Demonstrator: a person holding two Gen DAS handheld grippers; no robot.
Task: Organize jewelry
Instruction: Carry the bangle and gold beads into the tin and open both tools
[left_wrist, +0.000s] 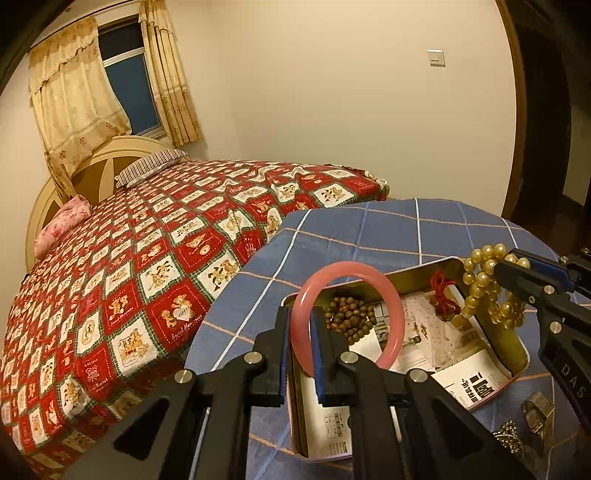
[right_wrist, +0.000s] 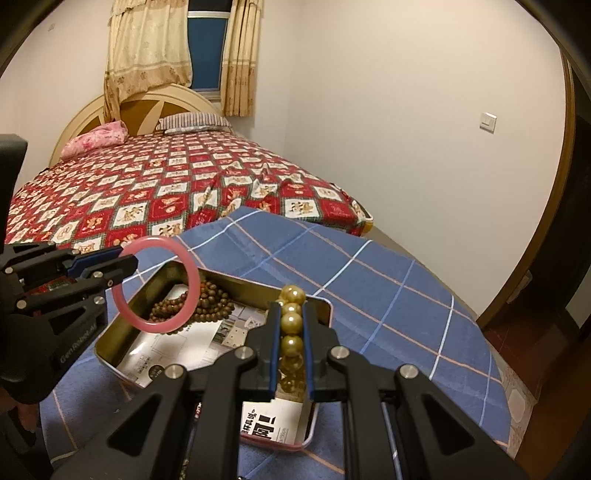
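Observation:
My left gripper (left_wrist: 301, 314) is shut on a pink bangle (left_wrist: 391, 299) and holds it above the left end of an open metal tin (left_wrist: 517, 350). My right gripper (right_wrist: 290, 308) is shut on a gold pearl necklace (right_wrist: 291, 321), which hangs over the tin's right side (right_wrist: 321, 306). In the left wrist view the necklace (left_wrist: 484, 284) dangles in loops from the right gripper (left_wrist: 511, 264). In the right wrist view the bangle (right_wrist: 192, 273) is held by the left gripper (right_wrist: 127, 260). Brown wooden beads (left_wrist: 351, 317) and a red cord (left_wrist: 441, 295) lie in the tin on printed paper.
The tin sits on a round table with a blue checked cloth (left_wrist: 388, 229). More jewelry (left_wrist: 509, 439) and a metal piece (left_wrist: 537, 413) lie on the cloth at the right. A bed with a red patterned quilt (left_wrist: 147, 258) stands just behind the table.

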